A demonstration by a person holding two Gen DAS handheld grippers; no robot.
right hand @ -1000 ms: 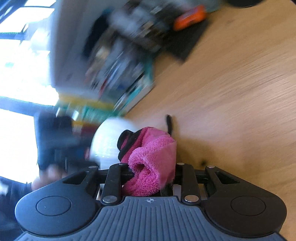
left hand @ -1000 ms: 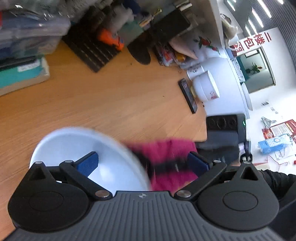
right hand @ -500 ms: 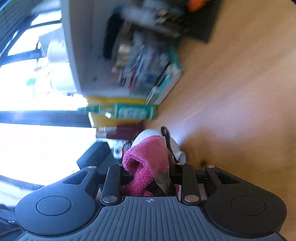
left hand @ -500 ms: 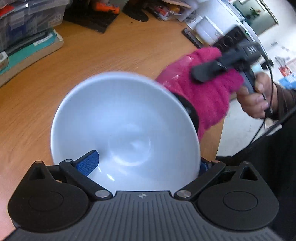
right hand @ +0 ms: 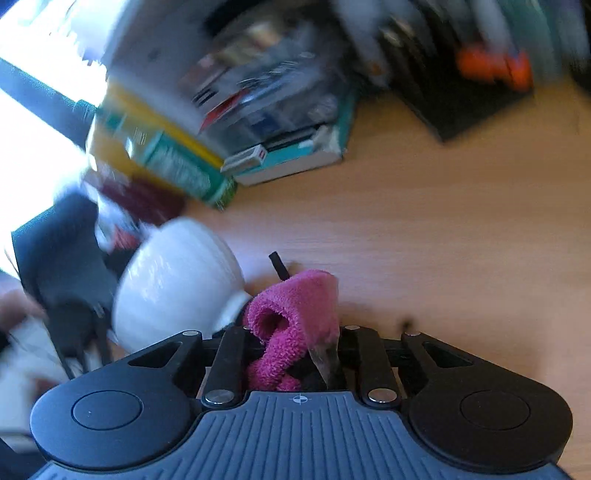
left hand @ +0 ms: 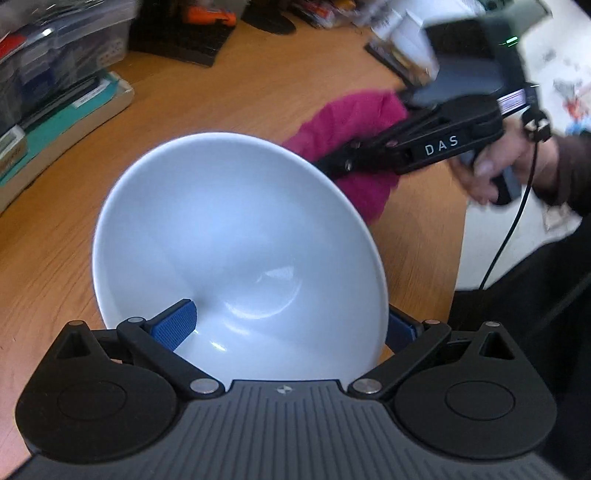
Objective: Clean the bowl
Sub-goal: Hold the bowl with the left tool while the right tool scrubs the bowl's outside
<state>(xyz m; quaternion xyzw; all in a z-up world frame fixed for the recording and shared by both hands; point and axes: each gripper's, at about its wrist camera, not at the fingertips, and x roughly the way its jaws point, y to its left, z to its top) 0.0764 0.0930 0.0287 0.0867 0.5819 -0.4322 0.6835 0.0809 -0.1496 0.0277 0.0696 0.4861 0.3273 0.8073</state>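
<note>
My left gripper (left hand: 284, 325) is shut on the white bowl (left hand: 236, 236), one blue pad inside it and one outside, and holds it tilted above the wooden desk (left hand: 258, 85). My right gripper (right hand: 295, 343) is shut on a pink cloth (right hand: 291, 321). In the left wrist view the right gripper (left hand: 369, 155) holds the cloth (left hand: 351, 140) just beyond the bowl's far right rim. In the right wrist view the bowl's outside (right hand: 173, 280) is to the left of the cloth, close to it.
Stacked books and boxes (left hand: 62, 110) line the desk's left side, and they also show in the right wrist view (right hand: 288, 155). A black mat with an orange object (left hand: 207, 22) lies at the back. White cups (left hand: 402, 29) stand far right near the desk edge.
The bowl has tipped further open toward the left camera. The right gripper with the cloth has shifted along the bowl's right rim, and both views are blurred by motion.
</note>
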